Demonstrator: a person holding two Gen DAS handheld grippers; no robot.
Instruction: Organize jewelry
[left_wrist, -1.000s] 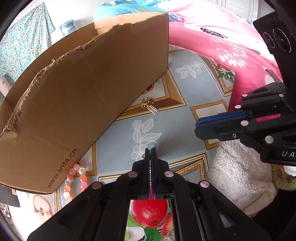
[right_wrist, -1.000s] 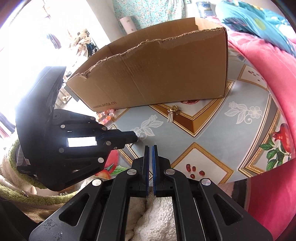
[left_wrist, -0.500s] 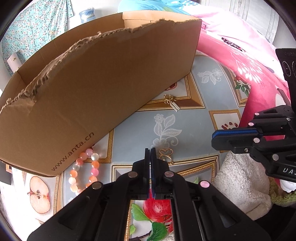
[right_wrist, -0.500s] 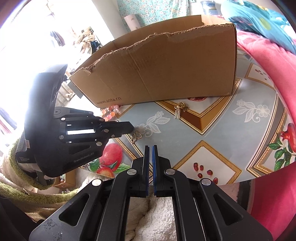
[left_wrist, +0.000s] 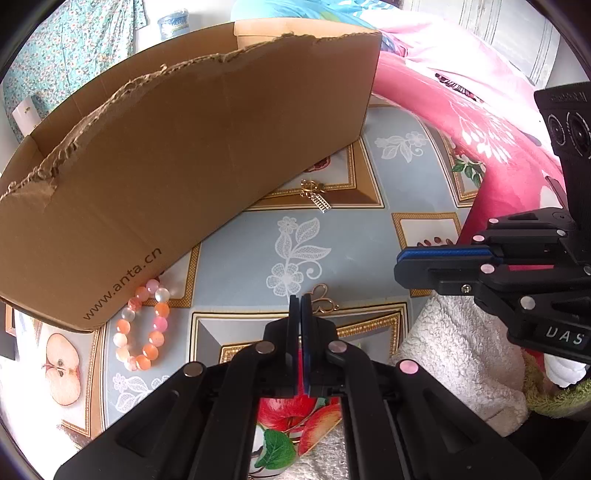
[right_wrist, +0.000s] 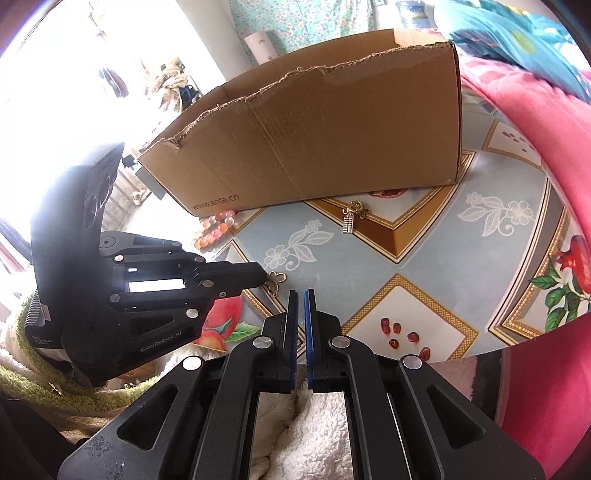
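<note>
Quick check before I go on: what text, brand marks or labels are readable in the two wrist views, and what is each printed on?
"www.anta.cn": near lower corner of the cardboard box, also legible in the right wrist view.
"GenRobot.AI": body of the left gripper, at.
"DAS": cut off at the frame edge, on the right gripper, at.
Small print atop the right gripper's camera housing: too blurred to read.
Small print low on the left gripper's side: too small to read.

A patterned tablecloth (left_wrist: 369, 236) with printed flowers and fruit covers the table. A pink blanket (left_wrist: 480, 122) lies along its far side, and a floral curtain (left_wrist: 66, 48) hangs behind.
</note>
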